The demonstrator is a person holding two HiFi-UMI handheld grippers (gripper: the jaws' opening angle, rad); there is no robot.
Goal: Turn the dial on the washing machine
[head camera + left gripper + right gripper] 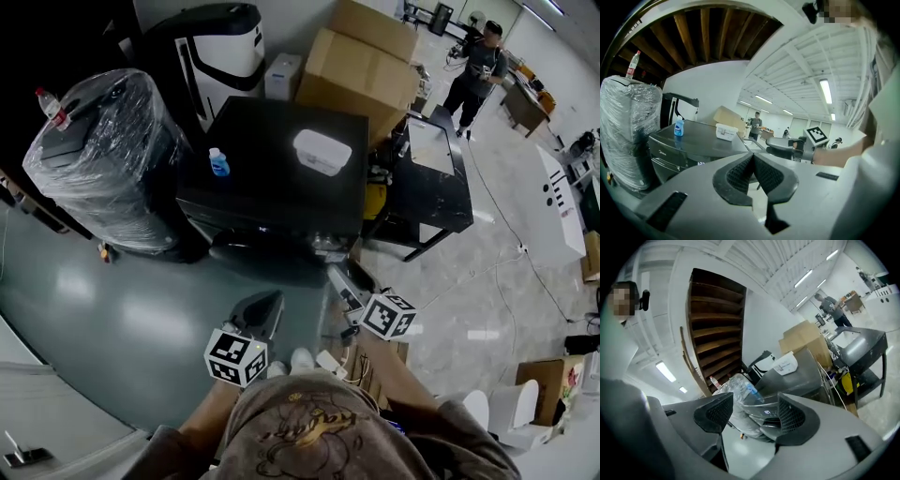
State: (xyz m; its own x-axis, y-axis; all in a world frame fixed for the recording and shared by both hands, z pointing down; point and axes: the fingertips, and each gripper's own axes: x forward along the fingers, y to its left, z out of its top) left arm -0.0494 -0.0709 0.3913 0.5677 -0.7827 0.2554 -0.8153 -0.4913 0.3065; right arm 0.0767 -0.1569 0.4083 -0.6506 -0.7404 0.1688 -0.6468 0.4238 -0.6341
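Observation:
The black washing machine (281, 178) stands in front of me, with a small lit display on its front panel (263, 228); I cannot make out the dial. On its lid sit a blue bottle (218, 162) and a white box (322, 152). My left gripper (270, 302) hangs low before the machine's front, its jaws closed together with nothing between them (753, 157). My right gripper (337, 279) is beside it to the right, a short way from the machine's front right corner, jaws apart and empty (754, 411). Neither gripper touches the machine (689, 140).
A large plastic-wrapped bundle (108, 155) stands left of the machine. Cardboard boxes (361, 61) and a white-and-black appliance (216, 47) are behind it. A black metal table (436, 178) stands to the right. A person (478, 66) stands far back. Cables lie by my feet (330, 361).

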